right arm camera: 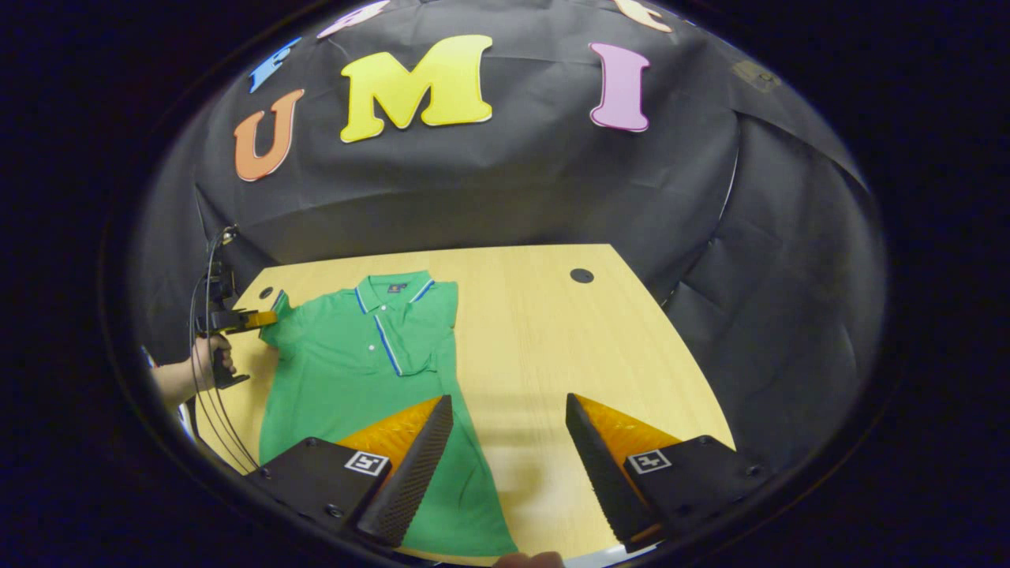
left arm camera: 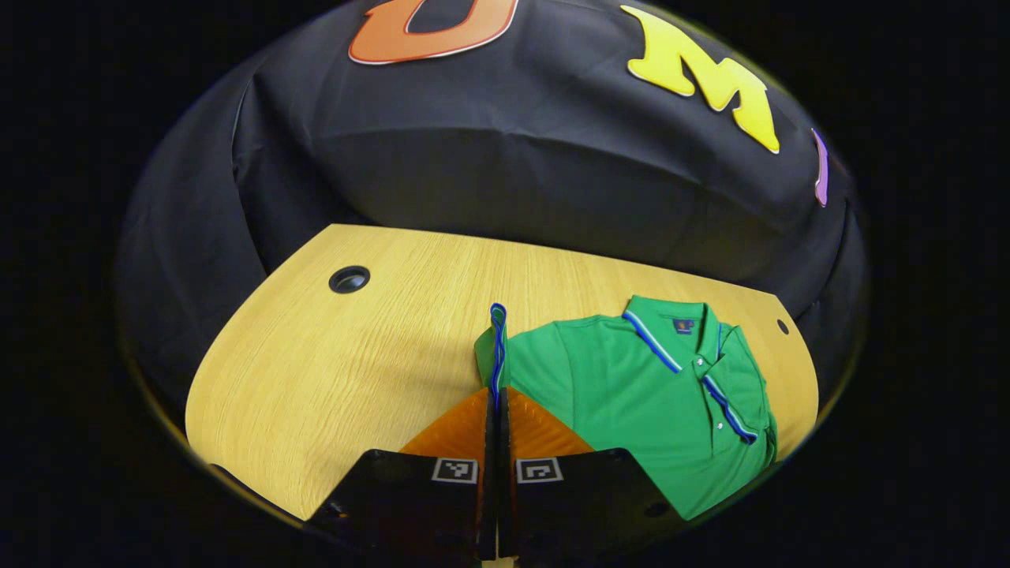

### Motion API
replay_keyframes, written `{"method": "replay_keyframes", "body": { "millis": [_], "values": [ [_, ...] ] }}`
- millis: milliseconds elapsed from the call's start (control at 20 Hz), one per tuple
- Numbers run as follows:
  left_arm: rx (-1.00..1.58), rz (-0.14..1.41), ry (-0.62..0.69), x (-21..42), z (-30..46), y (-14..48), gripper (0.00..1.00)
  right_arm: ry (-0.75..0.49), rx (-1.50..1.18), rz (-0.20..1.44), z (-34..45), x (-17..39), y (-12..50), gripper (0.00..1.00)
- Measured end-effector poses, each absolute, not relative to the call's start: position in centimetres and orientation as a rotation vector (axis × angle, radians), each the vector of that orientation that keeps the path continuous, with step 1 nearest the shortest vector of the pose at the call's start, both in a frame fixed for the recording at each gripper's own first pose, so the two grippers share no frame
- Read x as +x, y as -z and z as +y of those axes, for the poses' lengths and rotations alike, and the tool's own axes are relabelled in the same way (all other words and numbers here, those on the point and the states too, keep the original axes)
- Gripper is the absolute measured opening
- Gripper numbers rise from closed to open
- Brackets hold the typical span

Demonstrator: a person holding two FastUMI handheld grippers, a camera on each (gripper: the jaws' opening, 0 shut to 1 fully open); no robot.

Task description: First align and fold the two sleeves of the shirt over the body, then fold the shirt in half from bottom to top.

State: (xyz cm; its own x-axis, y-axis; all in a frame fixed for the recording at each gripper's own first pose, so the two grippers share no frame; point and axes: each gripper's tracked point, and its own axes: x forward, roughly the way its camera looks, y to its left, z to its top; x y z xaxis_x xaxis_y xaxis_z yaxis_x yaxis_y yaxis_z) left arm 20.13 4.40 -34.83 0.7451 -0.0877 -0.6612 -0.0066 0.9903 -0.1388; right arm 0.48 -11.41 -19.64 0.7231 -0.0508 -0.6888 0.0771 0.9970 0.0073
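The left gripper [left arm camera: 497, 394] has its jaws clamped on the sleeve [left arm camera: 495, 347] cuff of the green shirt [right arm camera: 355, 355], which lies flat near the tabletop [left arm camera: 331, 371] far edge. A thin pinch could slip mid-fold. The right gripper [right arm camera: 509, 442] hovers with jaws spread, beside the shirt's hem.

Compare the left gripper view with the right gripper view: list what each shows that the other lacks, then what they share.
Left gripper view alone: the left gripper up close, fingers shut on the lifted sleeve by its striped cuff.

Right gripper view alone: the right gripper open above the table, the hand holding the left gripper, and its trailing cables.

Both: the green polo shirt on the wooden table, one sleeve already folded over the body.
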Motion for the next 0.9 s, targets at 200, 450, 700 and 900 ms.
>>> {"method": "replay_keyframes", "body": {
  "millis": [200,450,700,900],
  "values": [
    [-0.066,0.702,0.118,20.1,1.4,32.1,0.04,0.077,0.059,0.733,-11.9,0.2,19.0,0.91],
    [0.099,0.646,0.197,20.0,-3.7,29.3,0.04,0.082,0.059,0.692,-12.7,-0.6,18.1,0.93],
    [0.125,0.662,0.282,17.9,-9.5,30.7,0.06,0.1,0.058,0.683,-13.9,-1.8,17.9,0.91],
    [0.145,0.663,0.297,16.0,-10.8,31.1,0.63,0.098,0.043,0.684,-14.1,-2.1,18.3,0.93]
  ]
}}
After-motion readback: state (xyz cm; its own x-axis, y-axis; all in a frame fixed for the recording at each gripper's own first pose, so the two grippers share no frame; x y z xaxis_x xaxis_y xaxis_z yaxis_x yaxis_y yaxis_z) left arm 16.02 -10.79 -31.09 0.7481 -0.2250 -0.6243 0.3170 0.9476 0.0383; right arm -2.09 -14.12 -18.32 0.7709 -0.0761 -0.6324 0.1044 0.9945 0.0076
